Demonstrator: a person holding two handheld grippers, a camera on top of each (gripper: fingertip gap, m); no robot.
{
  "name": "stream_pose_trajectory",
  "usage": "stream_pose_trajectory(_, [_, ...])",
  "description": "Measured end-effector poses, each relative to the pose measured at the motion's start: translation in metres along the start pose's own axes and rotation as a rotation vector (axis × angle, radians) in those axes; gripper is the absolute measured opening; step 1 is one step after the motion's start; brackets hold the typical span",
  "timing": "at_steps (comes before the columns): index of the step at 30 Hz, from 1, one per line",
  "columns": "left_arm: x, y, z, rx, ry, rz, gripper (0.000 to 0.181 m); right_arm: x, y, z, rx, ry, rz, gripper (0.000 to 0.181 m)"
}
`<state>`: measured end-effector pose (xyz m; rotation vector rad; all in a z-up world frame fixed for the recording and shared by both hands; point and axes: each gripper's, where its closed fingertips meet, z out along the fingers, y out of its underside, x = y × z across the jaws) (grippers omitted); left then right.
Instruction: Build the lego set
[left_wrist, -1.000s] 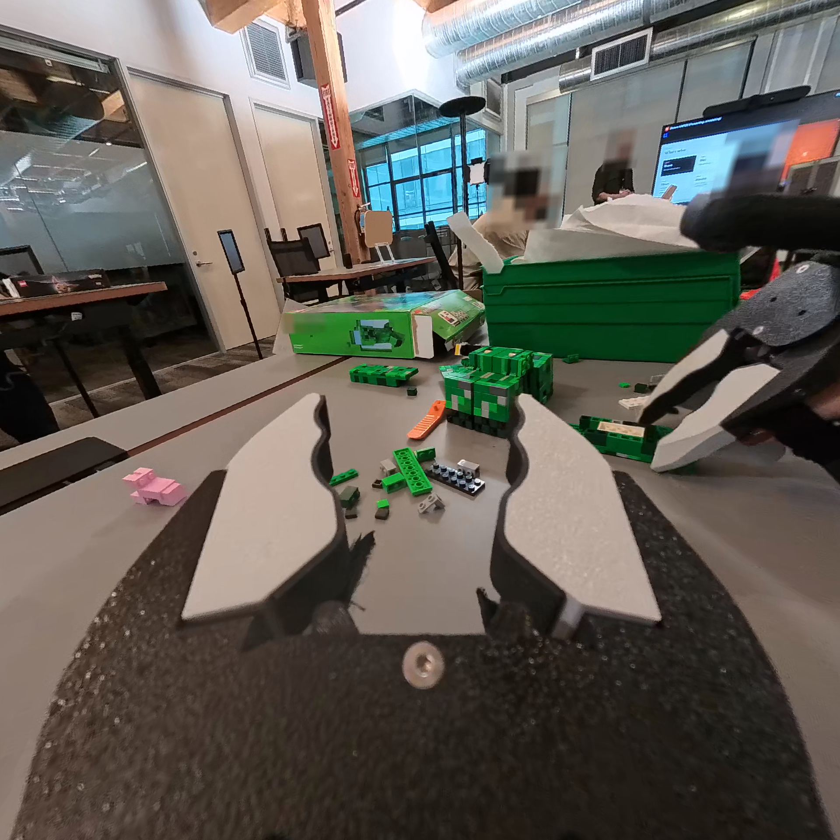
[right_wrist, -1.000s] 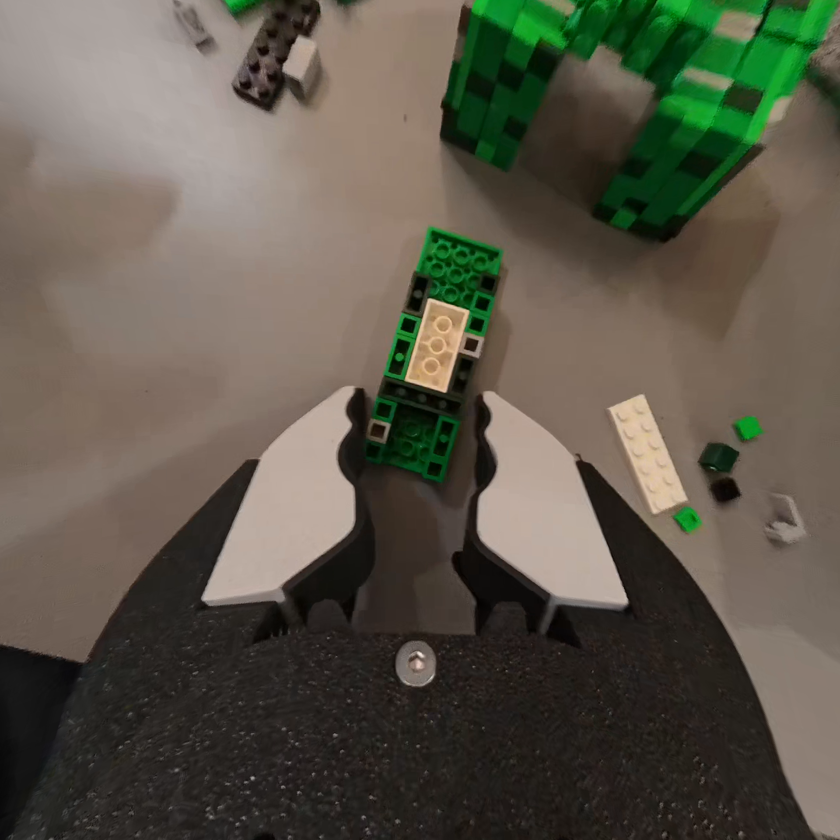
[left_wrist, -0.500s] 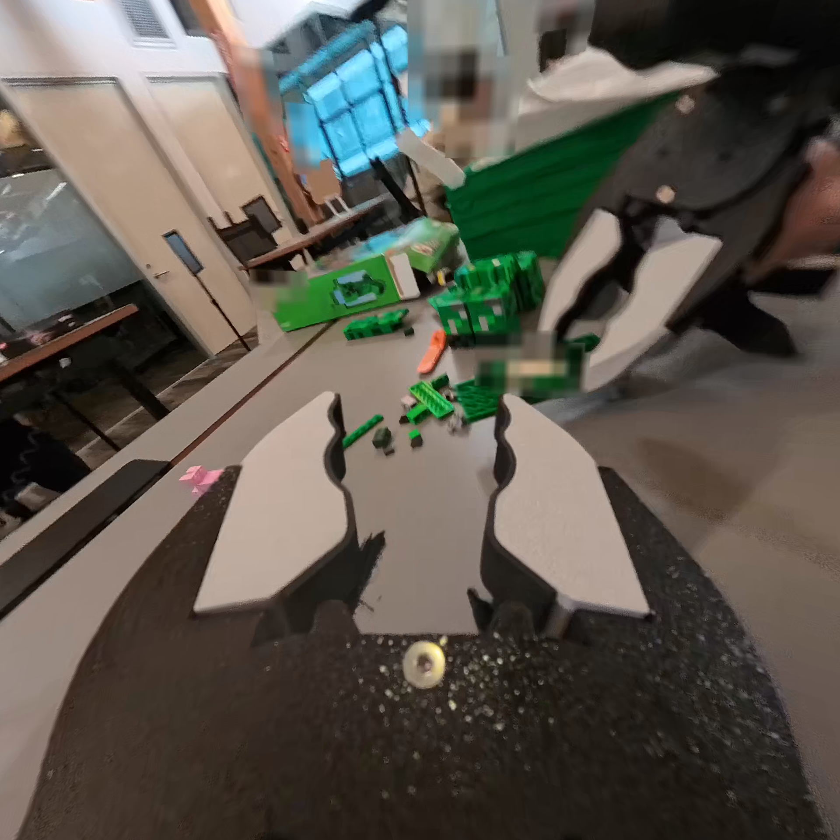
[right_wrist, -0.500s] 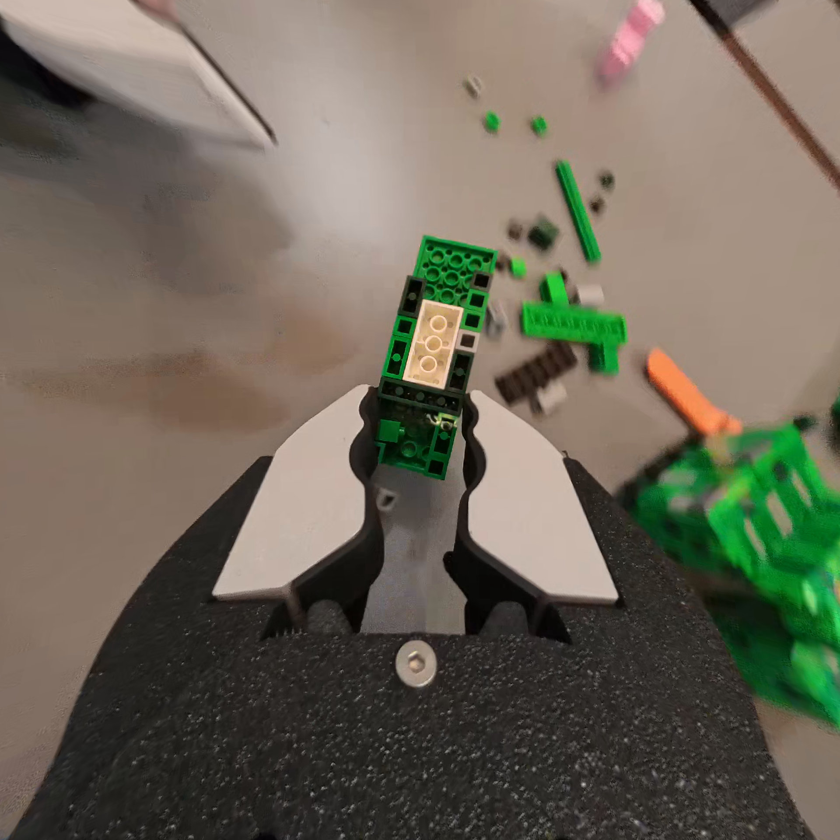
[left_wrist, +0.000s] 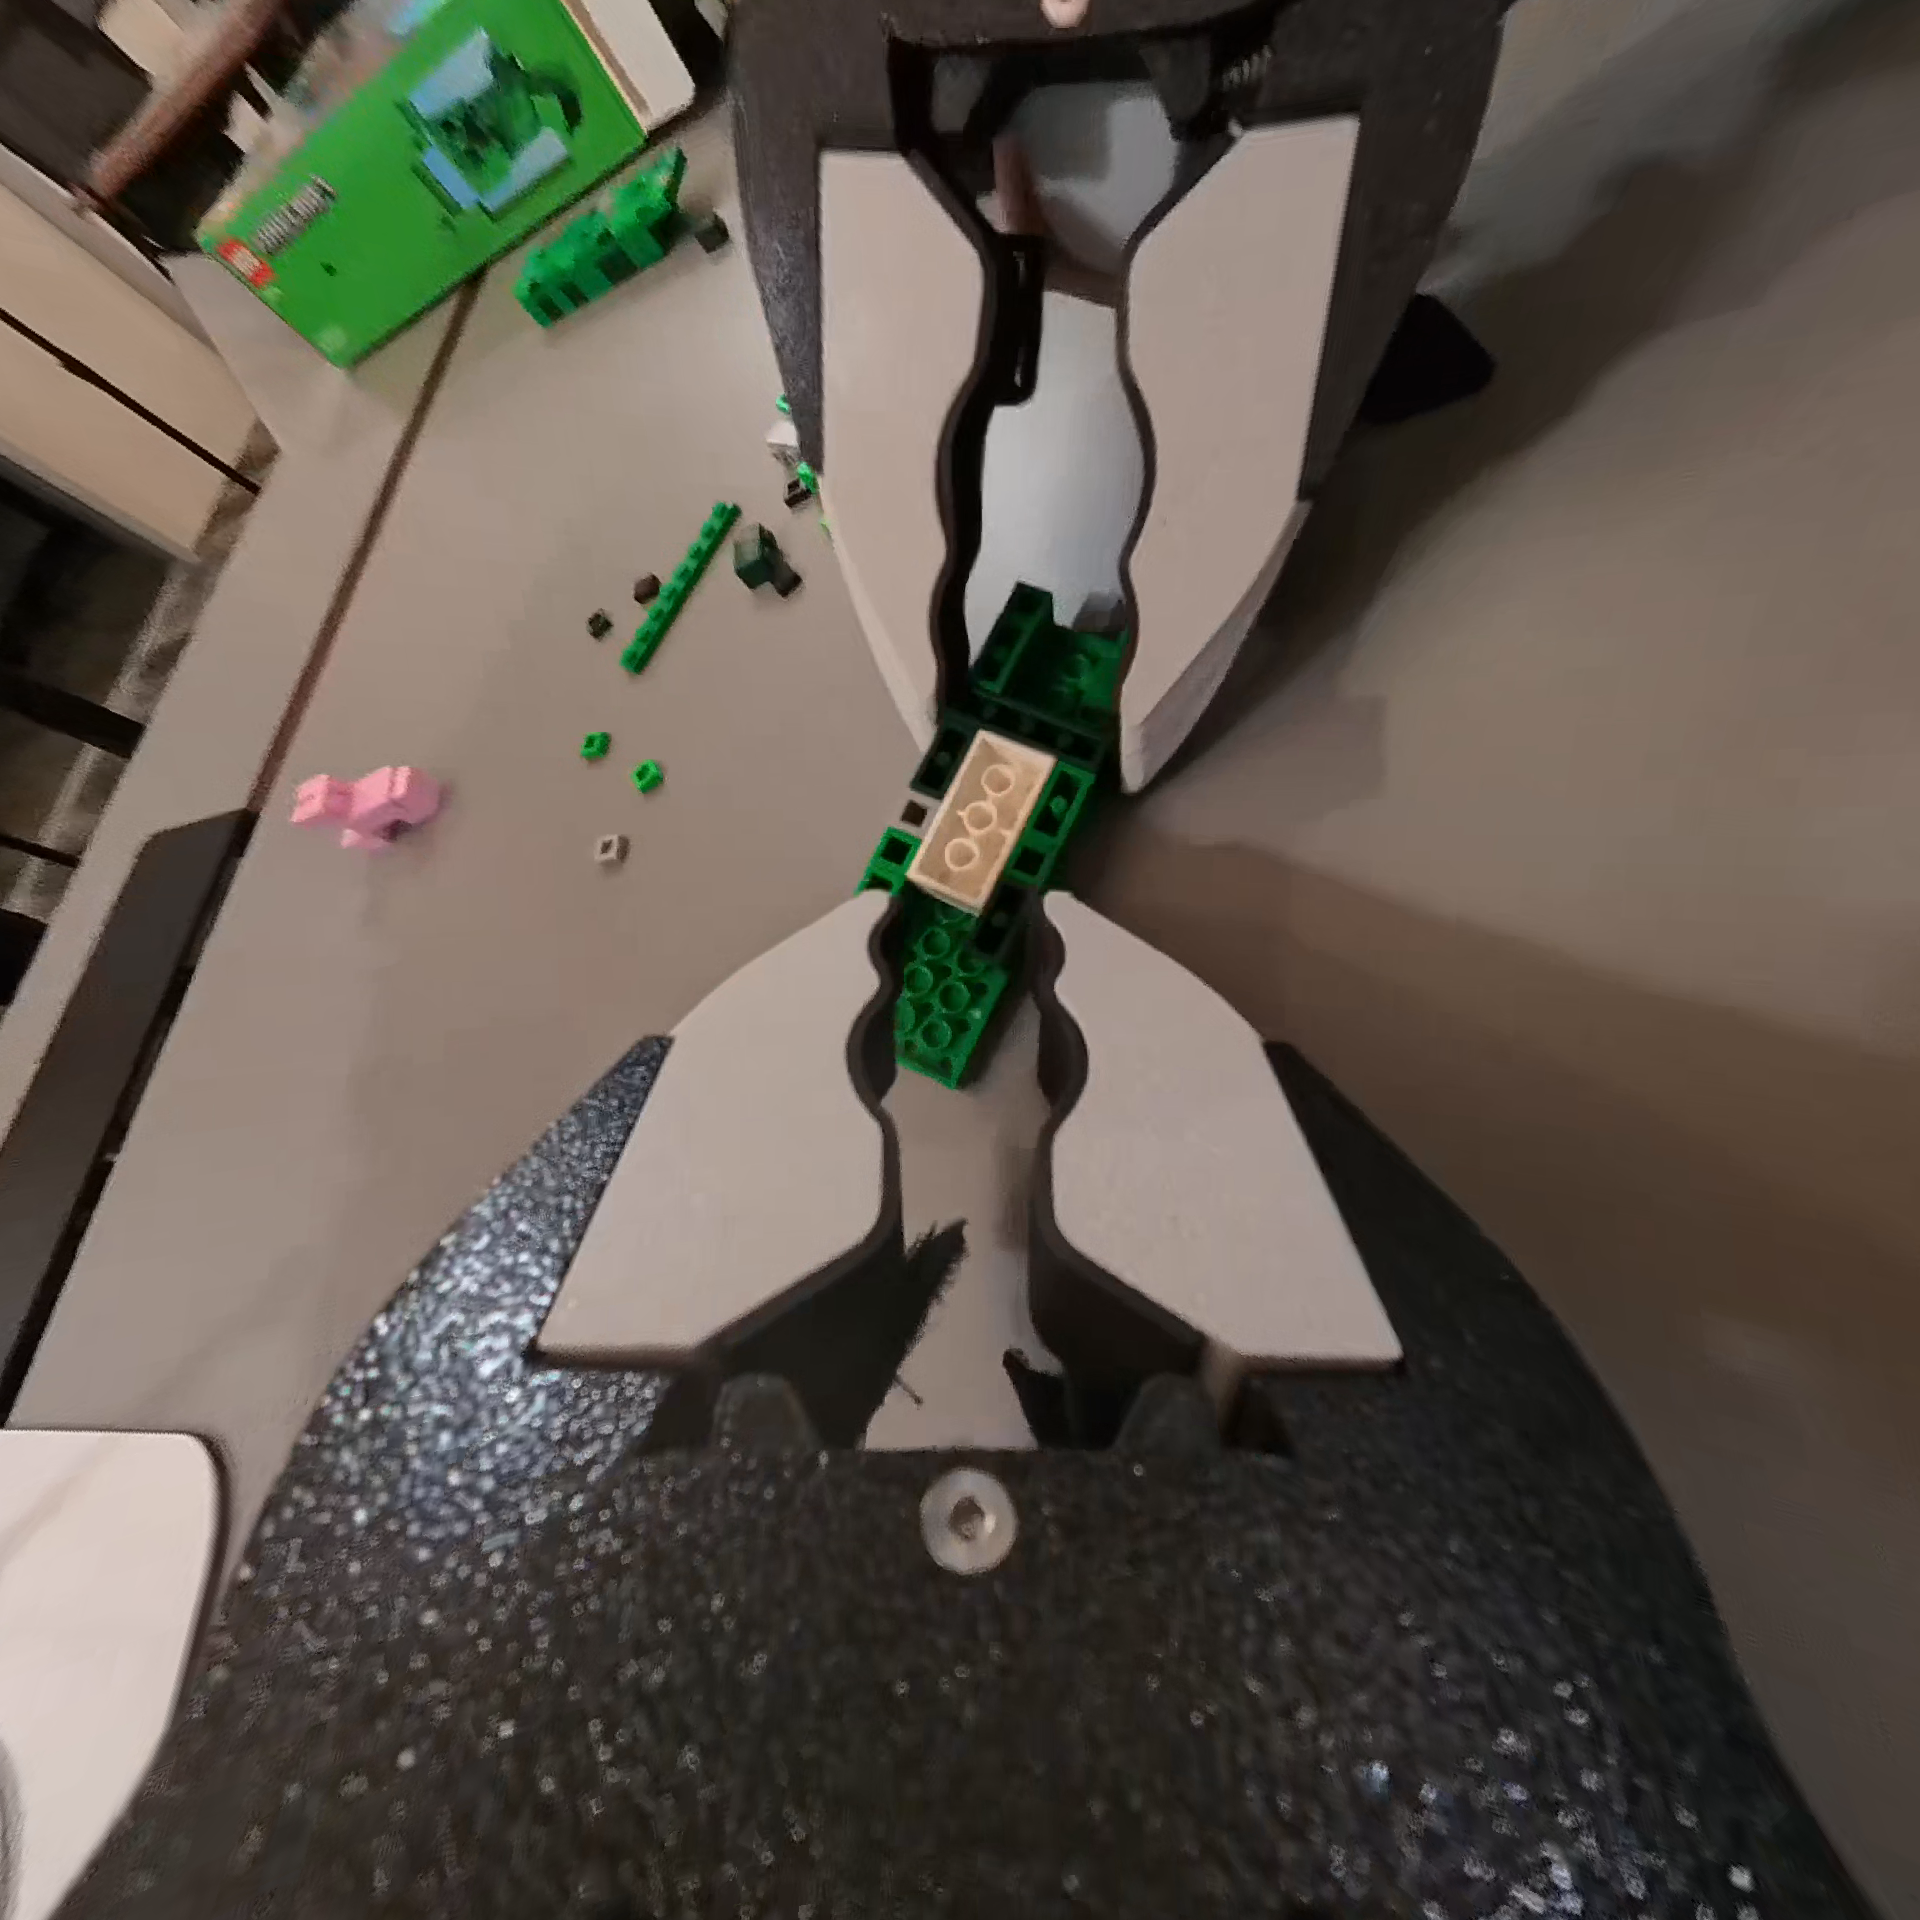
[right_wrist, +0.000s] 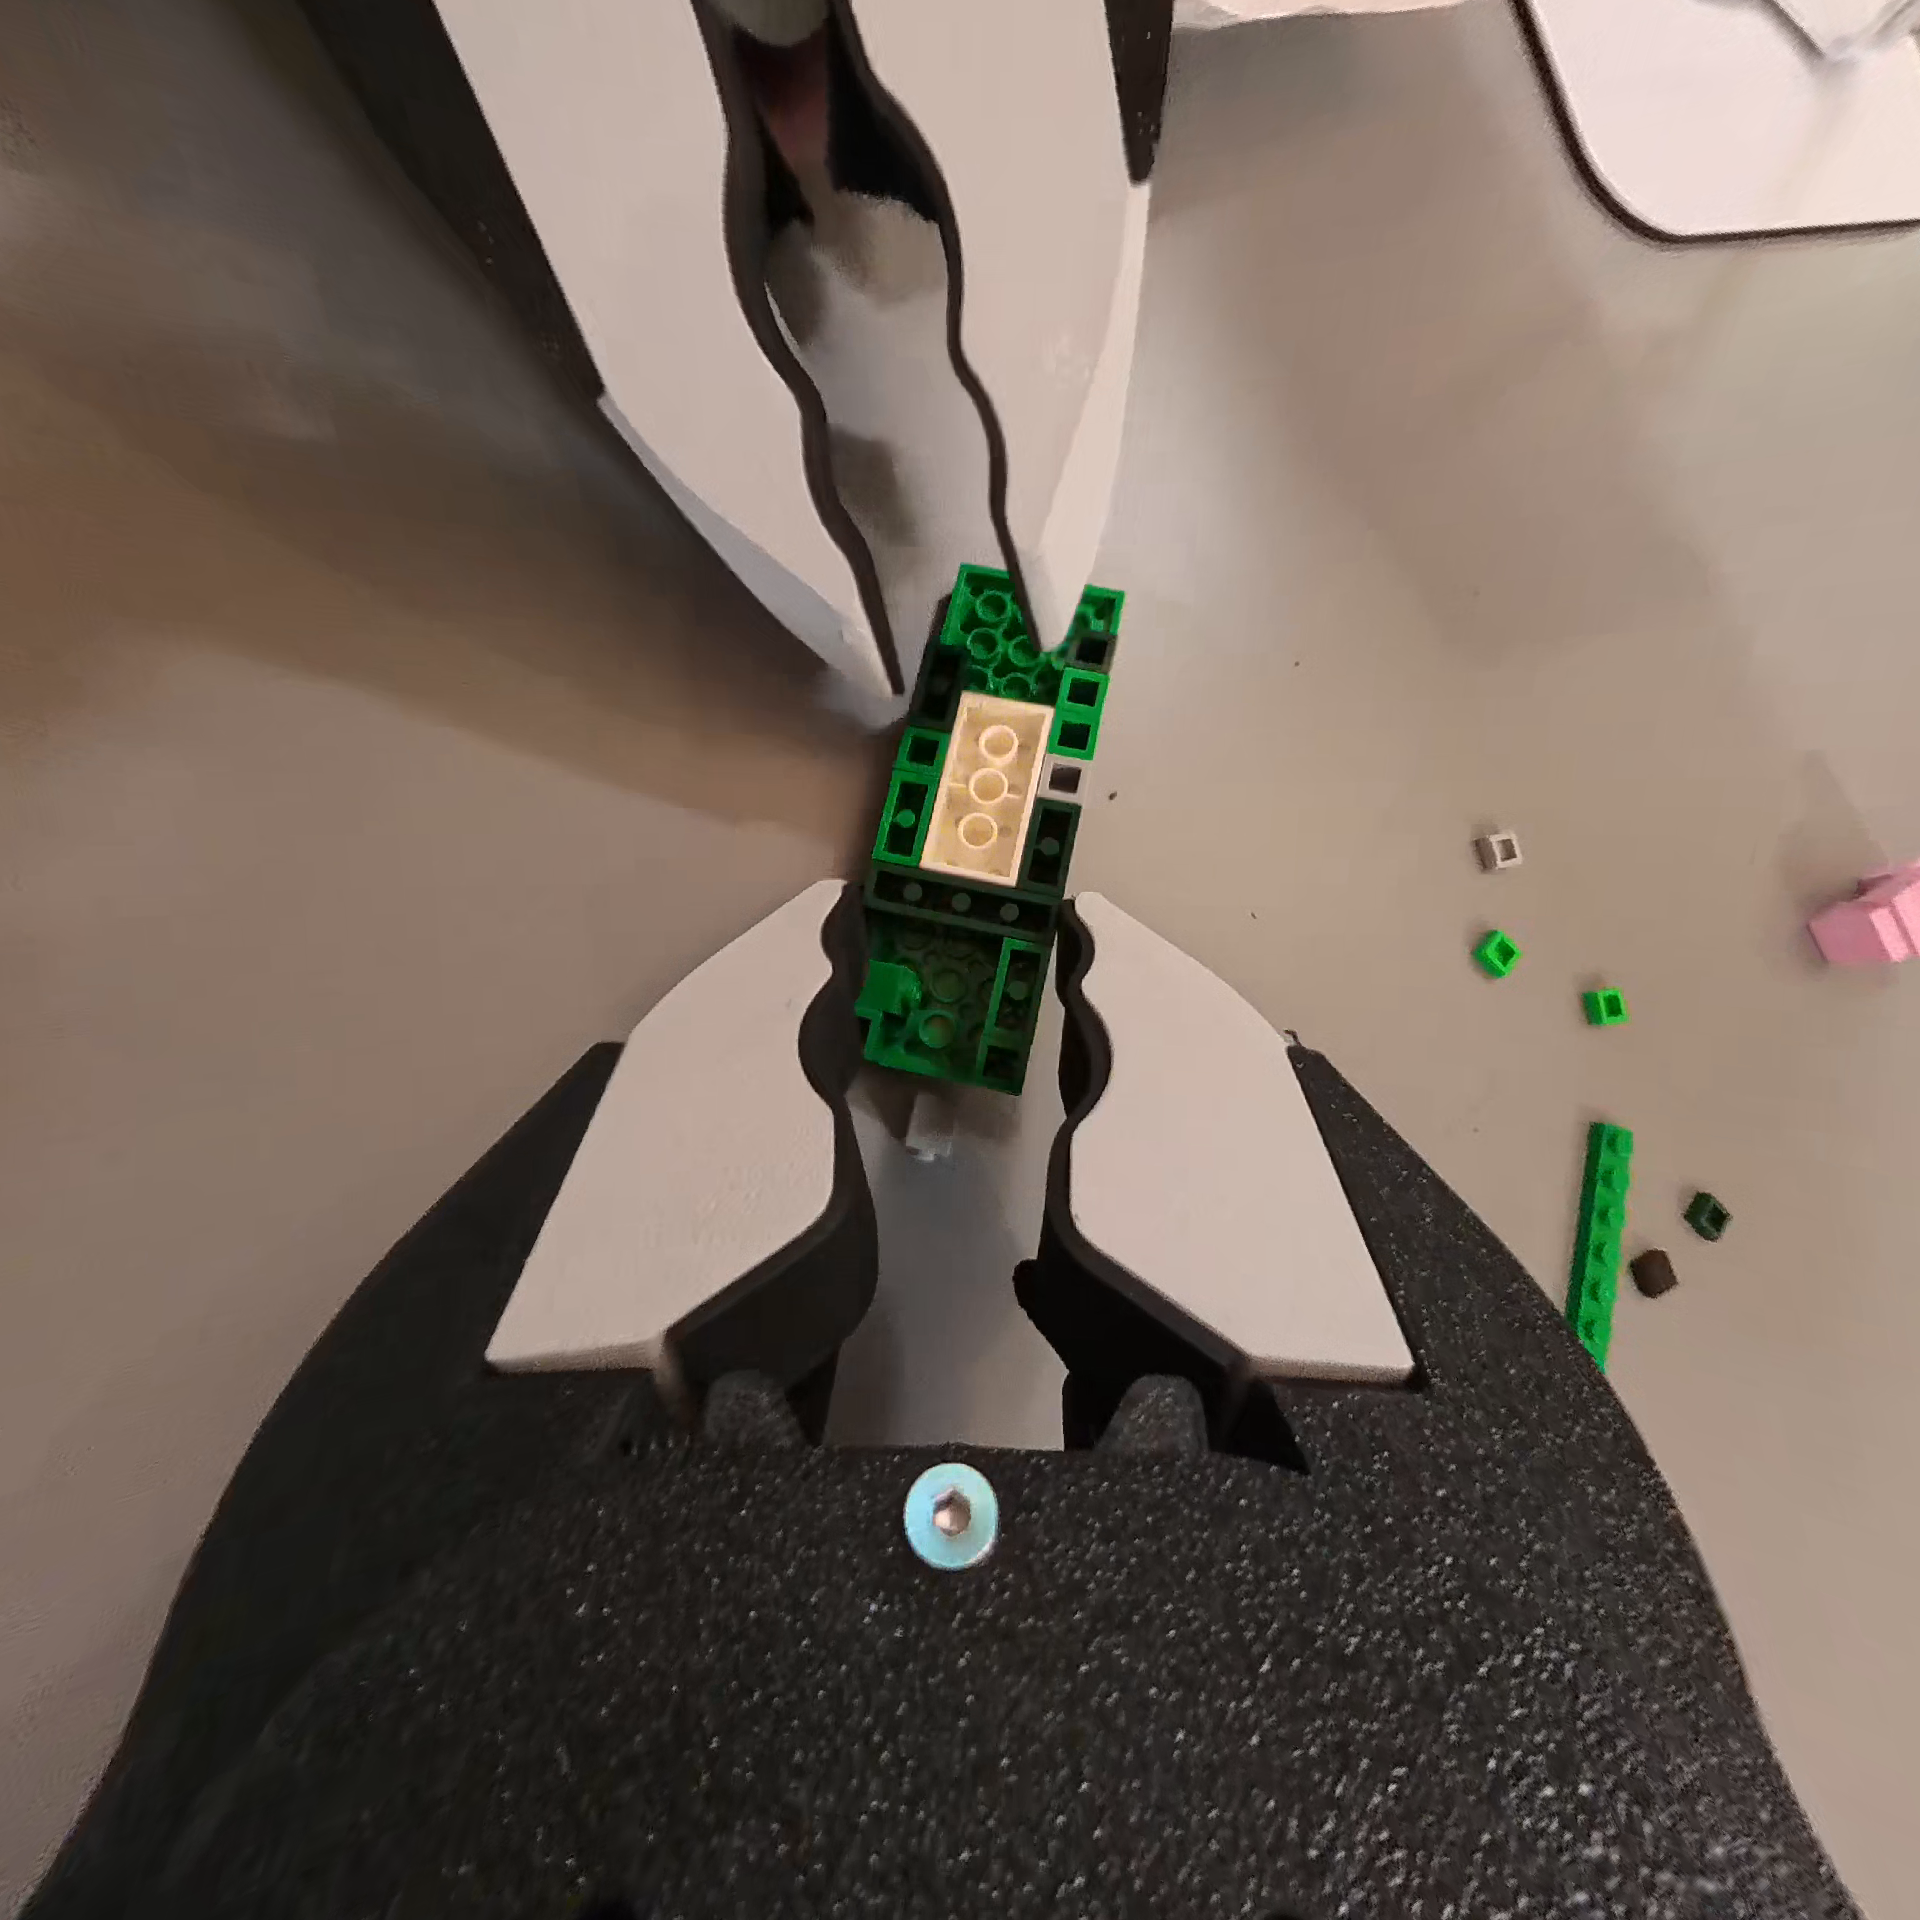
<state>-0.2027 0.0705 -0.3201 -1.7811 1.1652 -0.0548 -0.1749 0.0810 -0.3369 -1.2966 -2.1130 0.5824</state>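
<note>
- Green bricks with one cream brick (right_wrist: 982, 784) on top make the small assembly (left_wrist: 982, 831), and it hangs in the air above the grey tabletop (left_wrist: 416, 1039), between the two grippers.
- The right gripper (right_wrist: 961, 997) has its fingers clamped on one end of the assembly; the side walls touch both fingers.
- The left gripper (left_wrist: 956, 987) meets the other end. Its fingers are close around the studded green end, but a small gap shows on one side, so I cannot tell if they already press on it.
- The step in hand seems to be a handover or a two-sided hold, so that the piece can be turned or pressed together.
- The next move calls for a firm closing of the left fingers before the right ones let go, I judge, and for keeping the piece level.
- The assembly is long and narrow, with dark green and bright green parts, open square holes along the sides, and a few grey small parts.
- Loose pieces lie on the tabletop well apart: a green strip (left_wrist: 681, 587), small green squares, a pink figure (left_wrist: 364, 805) and the green box (left_wrist: 426, 166).
</note>
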Motion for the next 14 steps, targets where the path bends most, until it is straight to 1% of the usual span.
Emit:
stream_pose_trajectory(5, [0.013, 0.009, 0.005, -0.07, 0.091, -0.02, 0.02, -0.005, 0.002, -0.002, 0.06, -0.081, 0.035, 0.034])
stream_pose_trajectory(8, [0.013, 0.007, 0.009, -0.082, 0.072, 0.015, 0.016, -0.007, 0.002, -0.001, 0.094, -0.124, 0.08, 0.034])
stream_pose_trajectory(11, [0.017, 0.004, 0.011, -0.07, 0.093, 0.009, 0.014, -0.009, 0.004, -0.005, 0.108, -0.148, 0.082, 0.037])
stream_pose_trajectory(12, [0.018, 0.003, 0.012, -0.068, 0.096, 0.001, 0.013, -0.007, 0.006, -0.009, 0.117, -0.139, 0.083, 0.04])
stream_pose_trajectory(14, [0.016, 0.003, 0.013, -0.066, 0.087, -0.017, 0.012, 0.005, 0.006, -0.028, 0.168, -0.085, 0.117, 0.042])
